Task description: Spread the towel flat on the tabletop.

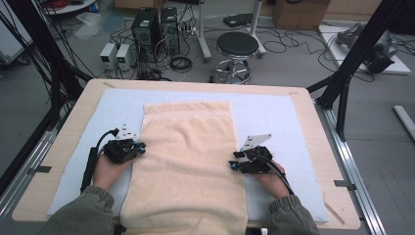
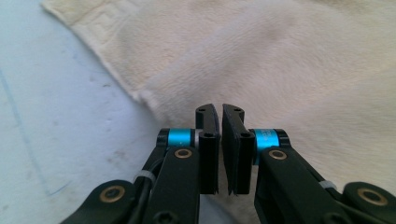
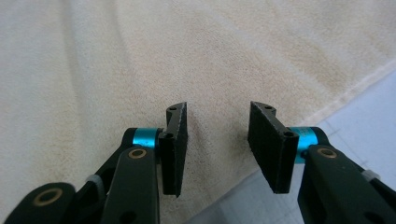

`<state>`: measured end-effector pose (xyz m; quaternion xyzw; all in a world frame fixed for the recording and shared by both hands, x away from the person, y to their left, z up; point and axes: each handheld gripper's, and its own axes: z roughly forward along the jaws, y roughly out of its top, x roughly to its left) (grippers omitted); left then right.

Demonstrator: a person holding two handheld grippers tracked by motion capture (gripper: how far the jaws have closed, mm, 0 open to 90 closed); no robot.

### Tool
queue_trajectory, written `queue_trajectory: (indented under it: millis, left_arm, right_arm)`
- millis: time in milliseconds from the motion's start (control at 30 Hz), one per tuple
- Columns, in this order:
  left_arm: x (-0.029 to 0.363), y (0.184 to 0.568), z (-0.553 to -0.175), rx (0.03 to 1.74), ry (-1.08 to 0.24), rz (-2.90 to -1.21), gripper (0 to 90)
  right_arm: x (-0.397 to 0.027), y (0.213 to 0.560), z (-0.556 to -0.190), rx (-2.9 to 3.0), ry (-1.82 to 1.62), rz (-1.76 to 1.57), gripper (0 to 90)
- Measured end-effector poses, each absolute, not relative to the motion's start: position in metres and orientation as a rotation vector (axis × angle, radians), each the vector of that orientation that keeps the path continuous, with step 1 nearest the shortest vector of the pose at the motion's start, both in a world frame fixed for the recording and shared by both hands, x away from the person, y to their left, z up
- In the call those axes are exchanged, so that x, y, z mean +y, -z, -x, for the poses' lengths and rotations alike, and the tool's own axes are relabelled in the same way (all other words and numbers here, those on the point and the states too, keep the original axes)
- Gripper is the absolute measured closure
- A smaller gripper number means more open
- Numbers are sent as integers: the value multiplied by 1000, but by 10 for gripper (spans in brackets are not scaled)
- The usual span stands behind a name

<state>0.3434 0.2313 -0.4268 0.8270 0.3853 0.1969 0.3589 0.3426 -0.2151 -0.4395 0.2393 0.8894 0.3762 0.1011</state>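
The towel lies flat along the middle of the table, its near end hanging over the edge. The left gripper is at its left edge, jaws nearly closed with nothing between them – the right gripper stands open over the right edge. Better to pinch both edges evenly before lifting. No writing is readable

Probably a lab: black desktop computer towers, tangled black floor cables and a round black stool beyond the wooden table's far edge.
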Motion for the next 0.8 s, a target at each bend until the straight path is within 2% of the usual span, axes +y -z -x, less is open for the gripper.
queue_trajectory:
  millis: [233, 533, 633, 800]
  left_arm:
    - [238, 409, -317, 864, -426, -2093, 707]
    - [230, 409, -256, 662, -312, -2115, 634]
    - [224, 413, -242, 601, -267, -2155, 616]
    - [217, 431, -234, 560, -174, -2287, 598]
  right_arm:
    - [-217, 427, -331, 2599, -1171, -679, 574]
    - [-213, 405, -281, 2623, -1288, -543, 569]
    - [-207, 406, -266, 2666, -1312, -482, 570]
    - [-194, 423, -249, 2819, -1250, -376, 628]
